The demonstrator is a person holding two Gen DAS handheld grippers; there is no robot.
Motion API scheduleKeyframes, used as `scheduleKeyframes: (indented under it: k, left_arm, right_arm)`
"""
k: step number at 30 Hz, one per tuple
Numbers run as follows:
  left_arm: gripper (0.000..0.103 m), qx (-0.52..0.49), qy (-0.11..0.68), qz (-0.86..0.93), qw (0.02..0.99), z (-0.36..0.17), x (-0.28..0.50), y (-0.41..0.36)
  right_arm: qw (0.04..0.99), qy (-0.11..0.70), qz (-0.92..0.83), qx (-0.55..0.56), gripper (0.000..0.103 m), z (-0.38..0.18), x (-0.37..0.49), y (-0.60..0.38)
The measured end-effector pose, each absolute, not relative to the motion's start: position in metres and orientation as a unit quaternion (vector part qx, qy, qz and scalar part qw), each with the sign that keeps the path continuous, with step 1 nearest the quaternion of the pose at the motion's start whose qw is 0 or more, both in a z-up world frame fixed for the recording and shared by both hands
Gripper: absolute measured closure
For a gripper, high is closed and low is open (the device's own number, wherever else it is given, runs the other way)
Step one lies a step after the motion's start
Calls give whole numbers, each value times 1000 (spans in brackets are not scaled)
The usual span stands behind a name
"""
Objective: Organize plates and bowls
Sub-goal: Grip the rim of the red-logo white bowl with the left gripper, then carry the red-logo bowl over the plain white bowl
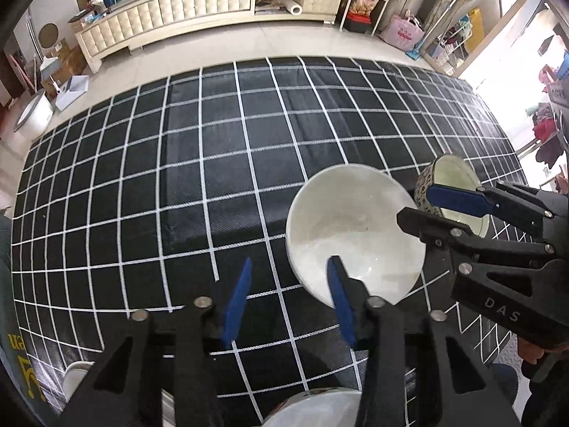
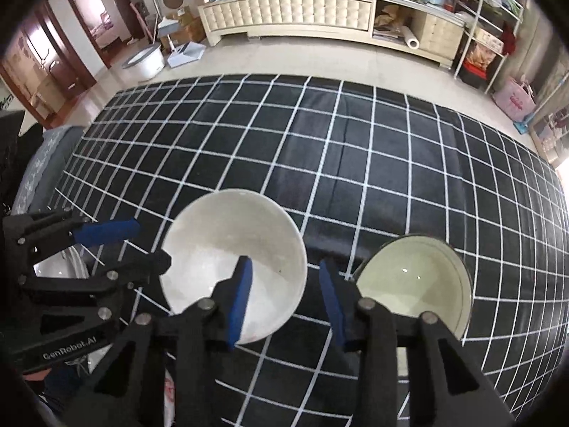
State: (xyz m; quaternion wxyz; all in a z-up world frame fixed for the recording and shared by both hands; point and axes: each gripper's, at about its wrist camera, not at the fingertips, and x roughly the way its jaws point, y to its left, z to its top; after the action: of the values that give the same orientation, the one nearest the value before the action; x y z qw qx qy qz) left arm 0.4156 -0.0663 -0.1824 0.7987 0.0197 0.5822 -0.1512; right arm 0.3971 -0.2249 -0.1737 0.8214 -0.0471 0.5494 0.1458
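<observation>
- We see a black tablecloth with a white grid pattern [image 1: 213, 178] covering the whole work surface [image 2: 391, 163], with a long cream tufted cabinet [image 1: 199, 3] on the pale floor behind it.
- We find a large plain white ceramic bowl [image 1: 352, 227] sitting upright on the cloth, between the two tools; in the right wrist view it lies left of centre [image 2: 227, 249].
- Just beside it, on its right, sits a smaller bowl with a pale cream inside and a dark spotted outer wall [image 1: 451, 181]; the two rims are close, but we cannot tell whether they touch [image 2: 412, 281].
- At the near edge of the left wrist view we see part of another white dish with a coloured rim pattern [image 1: 320, 409], mostly hidden under the tool.
- Our left gripper [image 1: 290, 302] is spread wide and holds nothing; its right blue pad [image 1: 339, 299] overlaps the near rim of the white bowl, its left pad hangs above bare cloth. From the other side it shows at the bowl's left edge [image 2: 138, 245].
- Our right gripper [image 2: 284, 302] is likewise released, jaws apart and empty, with the left blue pad [image 2: 240, 302] over the white bowl's inside and the right one toward the cream bowl. In the left wrist view its upper blue finger crosses the spotted bowl [image 1: 423, 210].
</observation>
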Motion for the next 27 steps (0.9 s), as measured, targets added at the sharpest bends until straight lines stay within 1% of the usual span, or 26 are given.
scheduleKeyframes:
  k: [1, 3, 5, 6, 7, 8, 9, 11, 19, 23, 27]
  left_arm:
    - [68, 19, 585, -153, 796, -185, 416, -67]
    - [75, 19, 592, -156, 790, -192, 417, -68]
    - [76, 17, 595, -159, 788, -197, 417, -68]
    - [76, 14, 596, -161, 787, -198, 417, -67]
    - [77, 9, 597, -161, 786, -199, 417, -66]
    - [81, 5, 598, -162, 785, -200, 417, -66]
    - [86, 2, 599, -167, 783, -200, 418, -67]
    - [88, 8, 599, -169, 783, -201, 418, -71]
    - [89, 12, 601, -157, 783, -205, 424, -74]
    - [90, 30, 599, -154, 785, -201, 420, -79]
    - [92, 26, 600, -157, 784, -197, 415, -78]
  right_arm:
    - [820, 551, 147, -50, 62, -177, 398, -225]
    - [818, 554, 143, -60, 63, -183, 399, -225]
    - [816, 556, 141, -71, 69, -187, 399, -224]
    - [815, 557, 144, -71, 70, -189, 399, -224]
    - [812, 561, 147, -69, 73, -192, 398, -224]
    - [810, 564, 146, -69, 78, -194, 399, -225]
    - [807, 568, 143, -69, 80, -197, 399, -225]
    - [806, 572, 131, -72, 88, -199, 400, -227]
    - [806, 576, 129, -46, 90, -199, 405, -231]
    - [812, 571, 110, -57, 92, -200, 401, -226]
    - [812, 573, 113, -19, 93, -198, 396, -234]
